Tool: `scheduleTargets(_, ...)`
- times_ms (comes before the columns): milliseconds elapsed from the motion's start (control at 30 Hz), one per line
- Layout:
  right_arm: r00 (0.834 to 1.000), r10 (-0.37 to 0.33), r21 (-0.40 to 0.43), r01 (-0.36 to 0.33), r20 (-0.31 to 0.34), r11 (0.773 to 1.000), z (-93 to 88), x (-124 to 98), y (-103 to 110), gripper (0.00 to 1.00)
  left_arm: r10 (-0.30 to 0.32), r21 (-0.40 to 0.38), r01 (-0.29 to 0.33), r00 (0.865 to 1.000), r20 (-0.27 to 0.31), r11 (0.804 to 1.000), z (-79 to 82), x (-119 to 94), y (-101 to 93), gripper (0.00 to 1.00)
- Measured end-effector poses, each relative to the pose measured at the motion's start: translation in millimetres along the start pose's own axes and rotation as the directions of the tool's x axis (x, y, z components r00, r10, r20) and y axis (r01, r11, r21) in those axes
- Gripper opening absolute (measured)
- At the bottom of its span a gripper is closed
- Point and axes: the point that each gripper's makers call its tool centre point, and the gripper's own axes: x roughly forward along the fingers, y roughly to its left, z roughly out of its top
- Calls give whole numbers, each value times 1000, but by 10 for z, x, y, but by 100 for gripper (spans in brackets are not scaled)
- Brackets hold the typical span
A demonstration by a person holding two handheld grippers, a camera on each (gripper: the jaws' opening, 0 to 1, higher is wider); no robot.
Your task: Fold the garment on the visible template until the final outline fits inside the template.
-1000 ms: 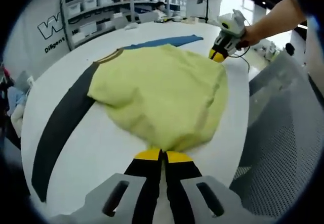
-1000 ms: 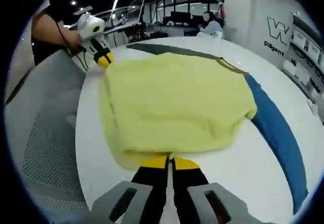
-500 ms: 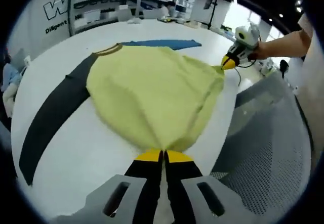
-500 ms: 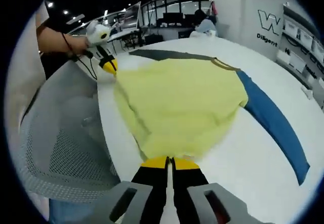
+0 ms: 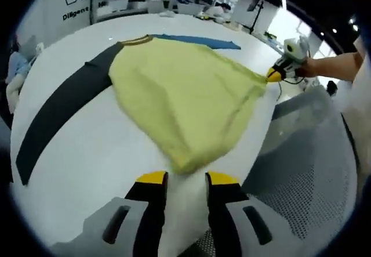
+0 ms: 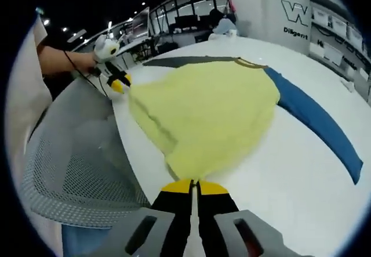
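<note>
A yellow garment [image 5: 185, 89] with one dark sleeve [image 5: 58, 112] and one blue sleeve [image 5: 197, 39] lies spread on the white round table [image 5: 87, 164]. My left gripper [image 5: 186, 180] is open, and the garment's near hem corner lies just ahead of its jaws. My right gripper [image 6: 194, 186] is shut on the opposite hem corner of the garment [image 6: 208, 118]. In the left gripper view the right gripper [image 5: 272, 76] pinches the far corner. In the right gripper view the left gripper [image 6: 120, 85] sits by the other corner, with the blue sleeve [image 6: 316, 123] stretching right.
A grey mesh chair back [image 5: 301, 170] stands against the table edge between the two hands, also seen as a mesh chair [image 6: 75, 170]. A person's forearm [image 5: 333, 65] holds the right gripper. Shelves with bins [image 5: 145, 2] line the far wall.
My left gripper has opened and let go of the hem corner, which now rests on the table. The right gripper stays shut on its corner. Both views have drawn back a little.
</note>
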Motion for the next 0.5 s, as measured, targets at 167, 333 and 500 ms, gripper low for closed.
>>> scheduleTargets(167,1000,-1,-6,1,2,1000,18,17,3,0,29,166,-28,1000,-2,986,57,95,-4,29)
scheduleTargets(333,1000,11,-20,-11,0,1000,24,27,23,0,-52,149,52,999,-6,988,131,123,-134,4)
scheduleTargets(500,1000,17,-27,-17,9,1000,74,-12,31,0,-160,-84,162,987,26,983,291,-82,-258,3)
